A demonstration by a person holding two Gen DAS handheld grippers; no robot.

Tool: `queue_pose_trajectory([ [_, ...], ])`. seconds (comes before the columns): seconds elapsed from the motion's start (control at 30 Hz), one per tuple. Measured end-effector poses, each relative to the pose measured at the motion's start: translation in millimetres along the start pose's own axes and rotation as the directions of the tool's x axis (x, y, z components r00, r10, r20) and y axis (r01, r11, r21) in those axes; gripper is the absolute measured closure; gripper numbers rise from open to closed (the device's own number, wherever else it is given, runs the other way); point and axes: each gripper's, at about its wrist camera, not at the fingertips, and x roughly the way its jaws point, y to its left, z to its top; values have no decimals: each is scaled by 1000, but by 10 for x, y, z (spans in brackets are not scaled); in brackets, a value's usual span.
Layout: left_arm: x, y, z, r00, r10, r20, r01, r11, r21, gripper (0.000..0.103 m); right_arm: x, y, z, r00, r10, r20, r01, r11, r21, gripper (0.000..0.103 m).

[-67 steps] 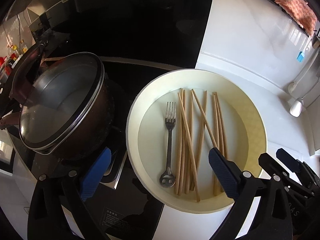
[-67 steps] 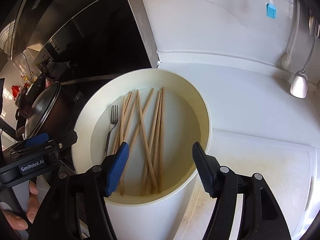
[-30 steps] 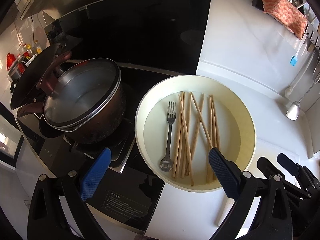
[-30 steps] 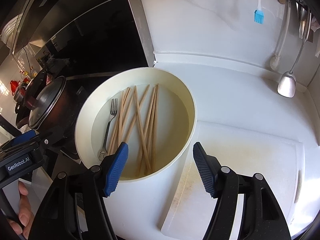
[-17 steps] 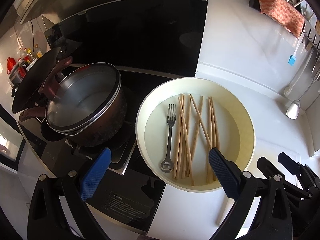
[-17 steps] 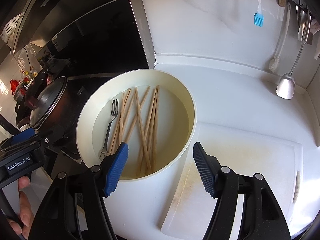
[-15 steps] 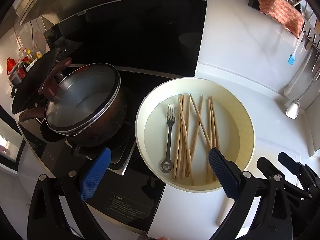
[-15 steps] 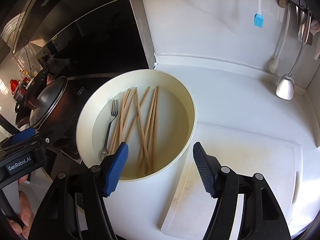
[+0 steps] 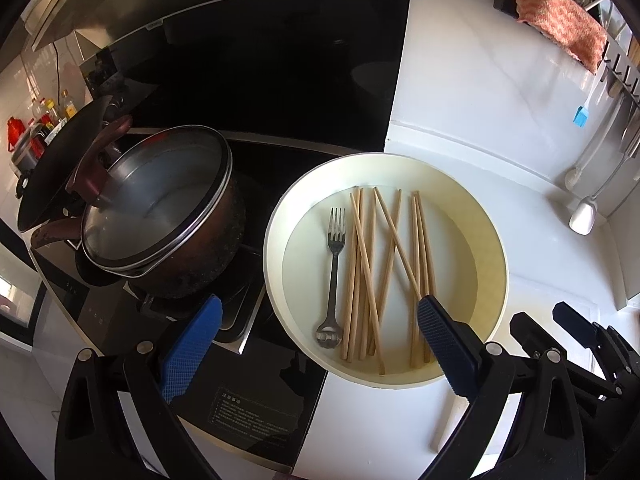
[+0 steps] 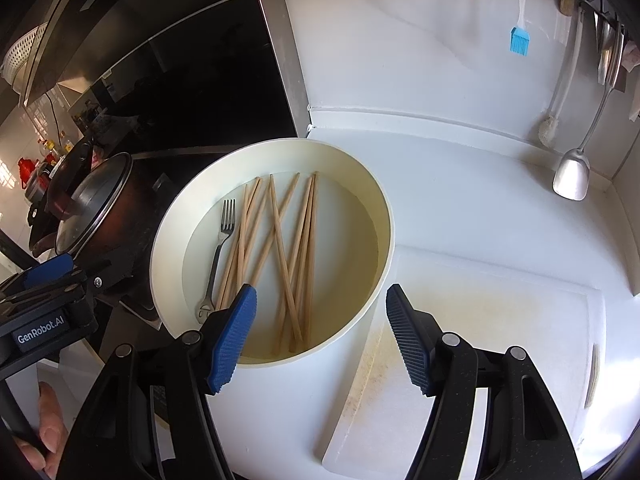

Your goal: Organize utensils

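Your left gripper [image 9: 316, 340] hangs with its blue pads set wide apart and nothing between them, one pad over the stove edge and the other over the near rim of the cream basin [image 9: 494, 248]. Your right gripper [image 10: 320, 336] is likewise spread, gripping nothing, and sits above the near rim of the basin where it meets the white cutting board [image 10: 480, 340]. Your hand [image 10: 48, 432] shows at the lower left of the right wrist view.

Inside the basin lies a metal fork [image 9: 334, 276], tines pointing away from you, at the left of the floor. Just right of it the wooden chopsticks [image 9: 384, 272] lie in a loose, crossed bundle, running lengthwise from near to far. One more chopstick [image 9: 442, 424] lies outside the basin on the counter, under the left gripper's right finger.

Left of the basin, a dark pot [image 9: 168, 220] with a glass lid stands on the black stove [image 9: 256, 392]. At the back wall hang a blue brush [image 10: 520, 36], a ladle [image 10: 572, 172] and an orange cloth [image 9: 560, 28].
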Motion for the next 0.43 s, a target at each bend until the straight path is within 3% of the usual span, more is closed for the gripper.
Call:
queue_pose_trajectory([
  [0.43,49,68,16,999,21,-26,-21,1000,-4,7,29,71,4,1000,1,1,-1,1000,-2,39],
])
